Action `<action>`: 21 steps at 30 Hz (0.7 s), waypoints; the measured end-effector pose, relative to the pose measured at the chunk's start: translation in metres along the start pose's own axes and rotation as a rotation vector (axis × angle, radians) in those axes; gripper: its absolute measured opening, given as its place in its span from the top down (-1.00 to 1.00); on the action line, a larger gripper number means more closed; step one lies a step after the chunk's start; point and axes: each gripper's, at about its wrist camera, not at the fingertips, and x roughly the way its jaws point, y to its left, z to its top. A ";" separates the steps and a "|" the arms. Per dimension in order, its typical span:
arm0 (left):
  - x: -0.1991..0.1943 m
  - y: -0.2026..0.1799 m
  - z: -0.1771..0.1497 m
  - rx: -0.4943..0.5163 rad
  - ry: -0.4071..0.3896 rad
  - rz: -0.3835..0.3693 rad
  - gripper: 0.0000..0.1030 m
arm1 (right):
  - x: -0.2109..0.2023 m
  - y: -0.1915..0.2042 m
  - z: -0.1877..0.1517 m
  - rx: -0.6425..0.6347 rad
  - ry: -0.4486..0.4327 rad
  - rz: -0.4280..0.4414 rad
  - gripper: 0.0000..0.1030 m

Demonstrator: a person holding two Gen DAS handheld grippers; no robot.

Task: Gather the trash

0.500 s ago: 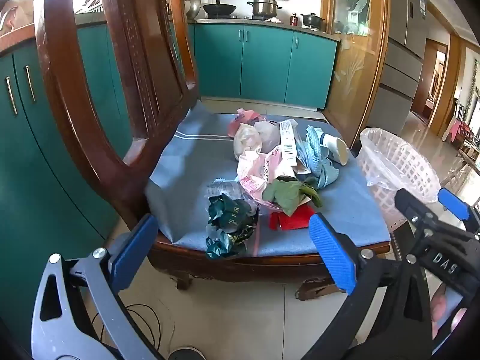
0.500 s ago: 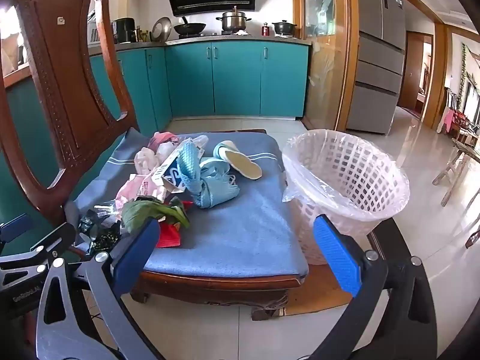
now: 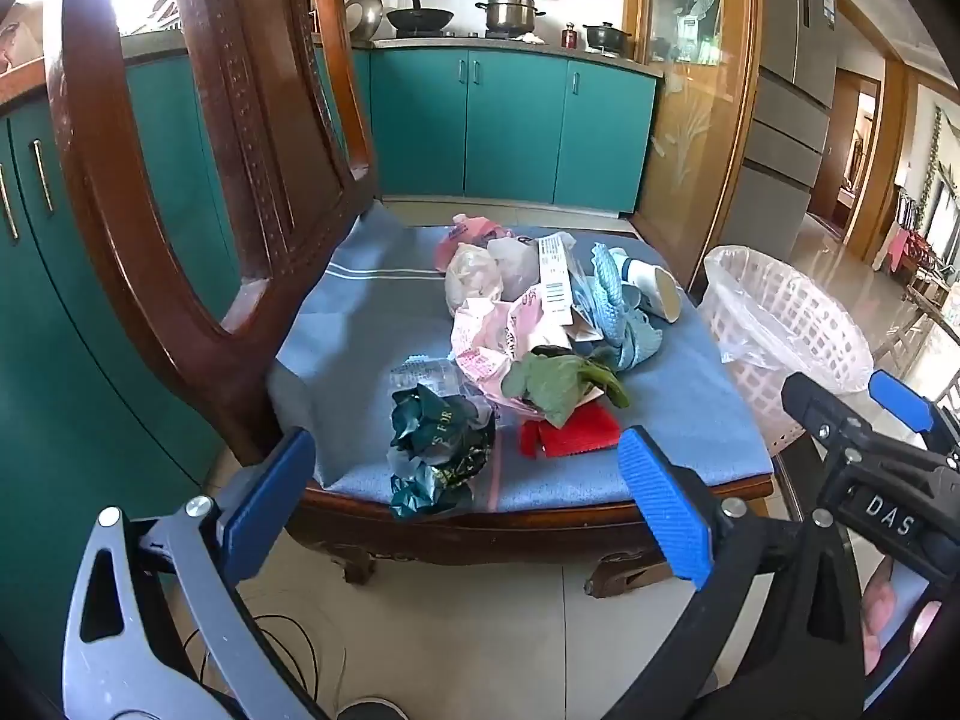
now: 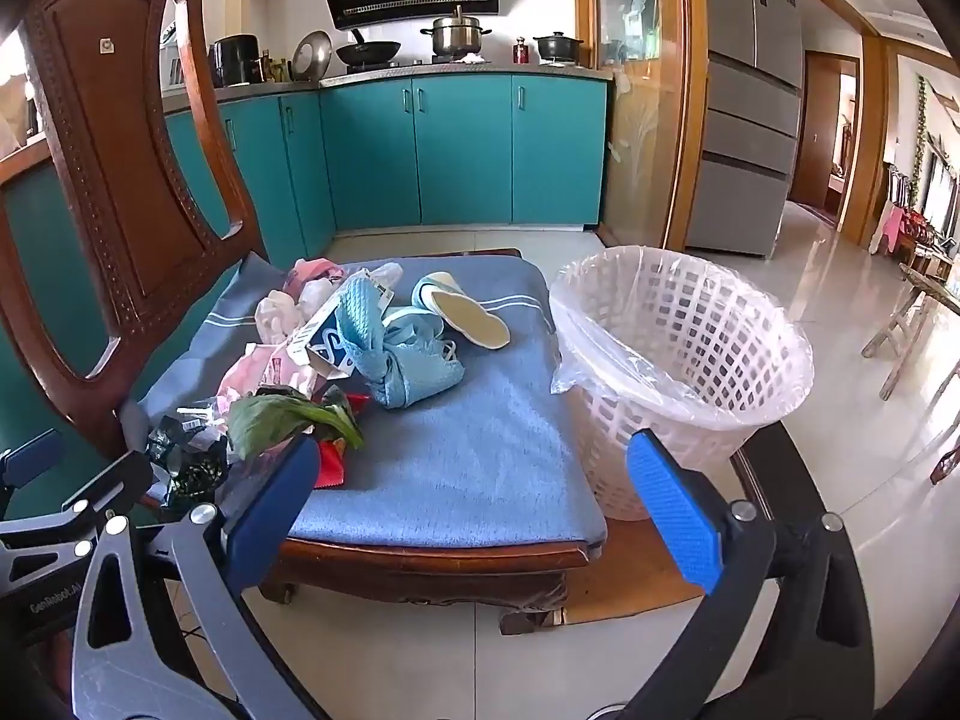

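While you hold both tongs short of the chair, your left tongs [image 3: 468, 504] and right tongs [image 4: 474, 492] stand spread wide with nothing between the pads. The trash [image 3: 528, 348] lies heaped on the chair's blue cushion [image 4: 468, 456]: a dark green wrapper [image 3: 438, 438] at the near edge, a green leaf [image 4: 282, 414], pink paper [image 3: 492, 336] and a light blue cloth [image 4: 390, 354]. The lined white basket [image 4: 690, 336] stands just beside the cushion, on your right.
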 end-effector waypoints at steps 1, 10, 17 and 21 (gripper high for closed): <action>0.000 0.000 0.000 0.000 -0.002 0.000 -0.95 | 0.000 0.000 0.000 0.001 0.001 0.000 -0.95; -0.002 -0.001 0.002 0.007 -0.013 -0.001 -0.95 | 0.000 0.000 -0.002 0.008 0.004 0.000 -0.95; -0.001 -0.003 0.002 0.009 -0.013 -0.005 -0.95 | 0.001 -0.003 -0.001 0.010 0.011 0.002 -0.95; -0.002 -0.004 0.001 0.014 -0.014 -0.005 -0.95 | 0.001 -0.003 -0.001 0.013 0.012 -0.001 -0.95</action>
